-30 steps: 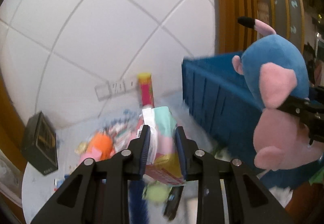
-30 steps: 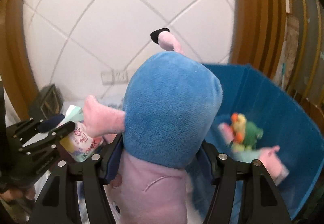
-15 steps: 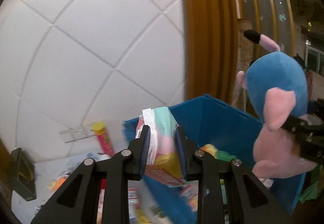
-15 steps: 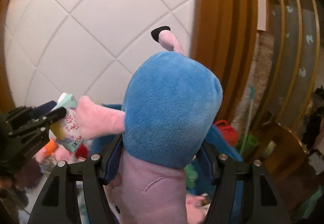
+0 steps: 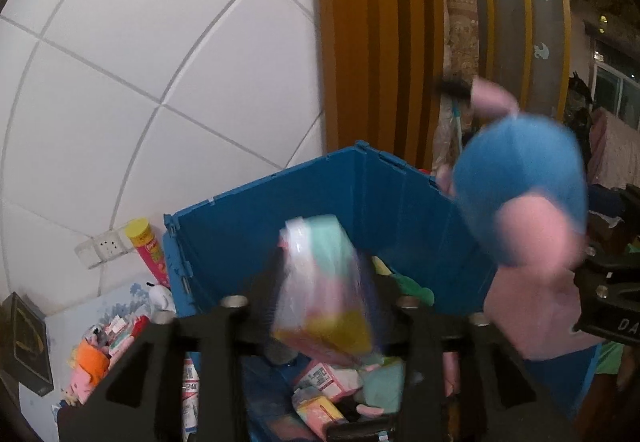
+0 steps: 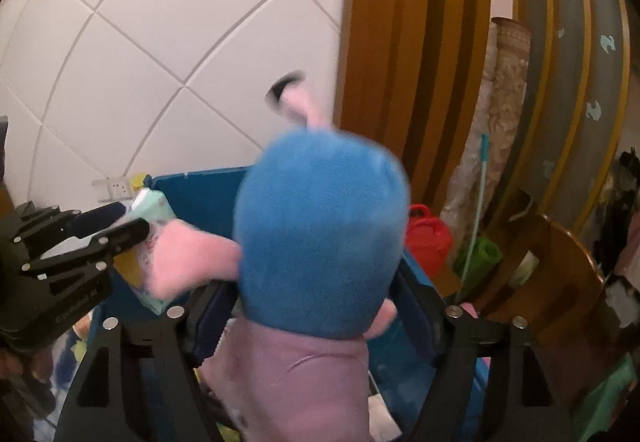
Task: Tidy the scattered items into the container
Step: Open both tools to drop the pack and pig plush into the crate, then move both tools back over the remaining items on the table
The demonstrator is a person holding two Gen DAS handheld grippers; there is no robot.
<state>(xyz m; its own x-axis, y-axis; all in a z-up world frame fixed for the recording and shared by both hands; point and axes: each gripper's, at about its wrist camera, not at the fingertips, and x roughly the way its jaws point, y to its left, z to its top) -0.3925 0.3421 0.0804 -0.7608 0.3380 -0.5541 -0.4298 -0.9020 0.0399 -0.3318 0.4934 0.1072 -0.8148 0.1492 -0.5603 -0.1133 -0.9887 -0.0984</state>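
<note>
My left gripper (image 5: pixel 322 274) hangs over the blue crate (image 5: pixel 280 226), its jaws opening. A pastel tissue pack (image 5: pixel 316 262) sits blurred and tilted between them, no longer squeezed. My right gripper (image 6: pixel 316 290) is beside it above the crate's right part (image 6: pixel 200 194), its jaws also opening. The blue and pink plush toy (image 6: pixel 320 226) stands between its fingers with gaps showing at the sides. The left wrist view shows the same plush (image 5: pixel 520 198) blurred at the right. The left gripper (image 6: pixel 120 220) and the pack appear at the left of the right wrist view.
Inside the crate lie several packs and soft toys (image 5: pixel 328 382). Left of it stand a red tube with a yellow lid (image 5: pixel 146 250), scattered toys (image 5: pixel 96 354) and a black box (image 5: pixel 24 346). A red container (image 6: pixel 428 238) and a wooden chair (image 6: pixel 560 274) lie right of the crate.
Both grippers swung right from the cluttered table to above the crate. Their jaws have widened, and the pack and the plush now sit loose and blurred between them.
</note>
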